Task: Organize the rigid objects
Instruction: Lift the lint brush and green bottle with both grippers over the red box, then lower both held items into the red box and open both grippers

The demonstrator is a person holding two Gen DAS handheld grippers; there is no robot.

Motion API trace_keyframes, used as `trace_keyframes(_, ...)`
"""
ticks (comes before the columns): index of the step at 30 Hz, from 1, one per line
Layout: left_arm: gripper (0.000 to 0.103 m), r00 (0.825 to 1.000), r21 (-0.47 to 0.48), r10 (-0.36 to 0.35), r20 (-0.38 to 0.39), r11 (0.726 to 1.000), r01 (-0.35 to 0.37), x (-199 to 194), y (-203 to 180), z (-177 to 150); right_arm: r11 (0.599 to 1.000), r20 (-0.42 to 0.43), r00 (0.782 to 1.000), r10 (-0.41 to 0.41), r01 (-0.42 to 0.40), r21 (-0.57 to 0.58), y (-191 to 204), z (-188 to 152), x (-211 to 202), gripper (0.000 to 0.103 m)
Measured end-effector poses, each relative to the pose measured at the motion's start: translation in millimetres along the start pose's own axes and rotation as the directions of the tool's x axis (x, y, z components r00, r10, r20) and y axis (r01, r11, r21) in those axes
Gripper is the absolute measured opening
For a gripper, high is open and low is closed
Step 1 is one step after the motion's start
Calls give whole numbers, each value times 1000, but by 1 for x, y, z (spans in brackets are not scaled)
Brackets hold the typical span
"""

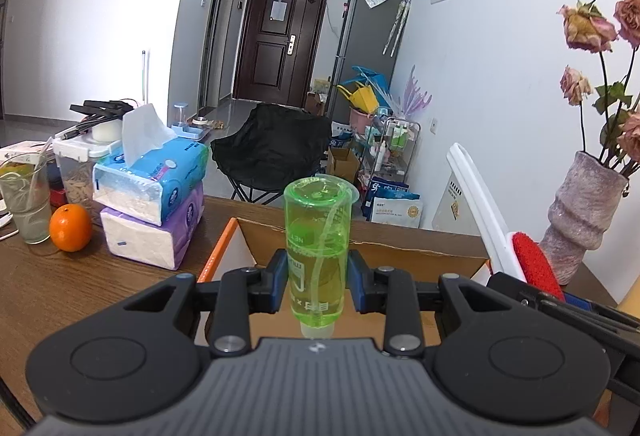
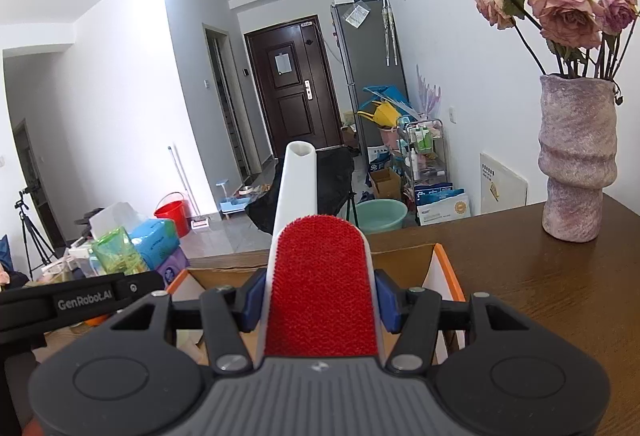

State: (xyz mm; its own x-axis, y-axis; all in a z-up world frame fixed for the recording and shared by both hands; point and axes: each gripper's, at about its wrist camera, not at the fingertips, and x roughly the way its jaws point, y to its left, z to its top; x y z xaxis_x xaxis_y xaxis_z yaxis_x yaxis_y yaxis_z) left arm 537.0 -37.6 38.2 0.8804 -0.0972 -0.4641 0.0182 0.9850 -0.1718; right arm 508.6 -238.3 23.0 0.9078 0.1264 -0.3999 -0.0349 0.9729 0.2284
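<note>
My left gripper [image 1: 318,282] is shut on a clear green bottle [image 1: 318,232], held upside down with its base up, above an open cardboard box [image 1: 360,232] with an orange edge. My right gripper [image 2: 318,302] is shut on a white lint brush with a red pad [image 2: 320,296], its handle pointing up and away, above the same box [image 2: 404,264]. The lint brush [image 1: 532,260] and right gripper show at the right of the left wrist view. The green bottle [image 2: 118,250] and left gripper show at the left of the right wrist view.
On the brown wooden table [image 1: 60,276] stand two stacked tissue packs [image 1: 152,196], an orange [image 1: 71,227], a glass [image 1: 24,196] and a plastic container. A purple vase [image 2: 576,156] of dried roses stands at the right. A black chair [image 1: 272,148] is beyond the table.
</note>
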Motion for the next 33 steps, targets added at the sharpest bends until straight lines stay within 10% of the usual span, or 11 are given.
trace_keyframes(25, 33, 991, 84, 85, -101, 994, -77, 52, -5, -7, 996, -100, 994, -47, 39, -83, -1, -12, 55, 56)
trace_keyframes(27, 70, 990, 98, 102, -98, 991, -92, 50, -5, -7, 992, -109, 992, -70, 58, -109, 1, -12, 57, 66)
trace_keyframes(29, 100, 988, 105, 141, -70, 985, -133, 46, -3, -6, 988, -108, 990, -94, 79, -130, 2, -12, 55, 103)
trace_keyframes(33, 103, 984, 74, 168, -52, 984, -164, 37, 8, -1, 985, -102, 989, -106, 91, -144, 3, -10, 50, 103)
